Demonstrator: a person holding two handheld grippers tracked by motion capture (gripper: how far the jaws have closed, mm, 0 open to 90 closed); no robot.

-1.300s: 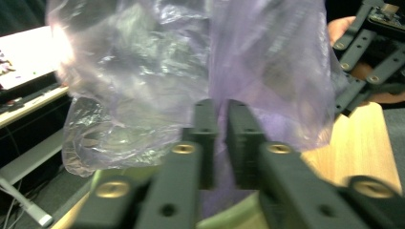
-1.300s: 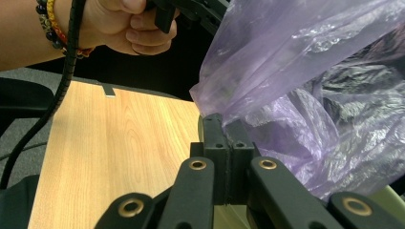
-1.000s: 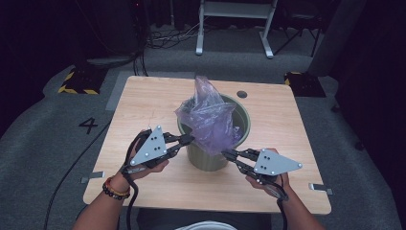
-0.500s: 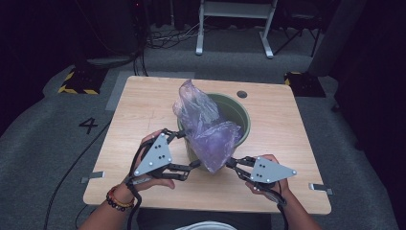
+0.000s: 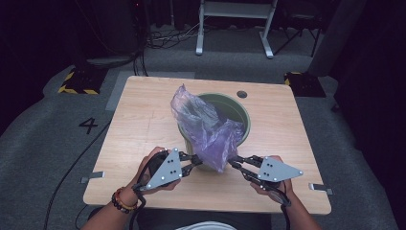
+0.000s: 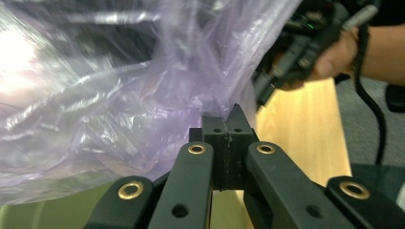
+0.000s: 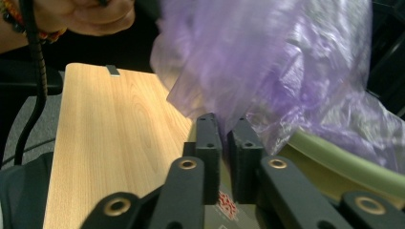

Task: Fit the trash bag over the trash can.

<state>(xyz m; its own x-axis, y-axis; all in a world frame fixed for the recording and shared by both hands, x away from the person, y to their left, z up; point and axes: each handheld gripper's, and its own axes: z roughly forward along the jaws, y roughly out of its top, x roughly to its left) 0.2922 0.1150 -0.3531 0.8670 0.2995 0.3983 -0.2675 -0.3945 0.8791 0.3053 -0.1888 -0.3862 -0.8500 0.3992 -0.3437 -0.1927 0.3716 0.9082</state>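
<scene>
Black-jawed, the left claw (image 5: 197, 160) is pinched tight on the purple plastic bag (image 5: 210, 129) at the near rim of the green bin (image 5: 239, 111). From the other side the right claw (image 5: 233, 163), jaws narrowly apart and just opening, meets the bag's lower edge. Beyond them the bin stands mid-desk (image 5: 143, 120), the bag draped over its near rim.

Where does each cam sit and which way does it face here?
High view: above the person's side, facing forward and down on the wooden table; forearms and both hands show.
Left gripper view: rides the left gripper, jaws shut on the crumpled purple plastic bag.
Right gripper view: rides the right gripper, a slim gap between the jaws.
Shared: bag, table, green round bin.
</scene>
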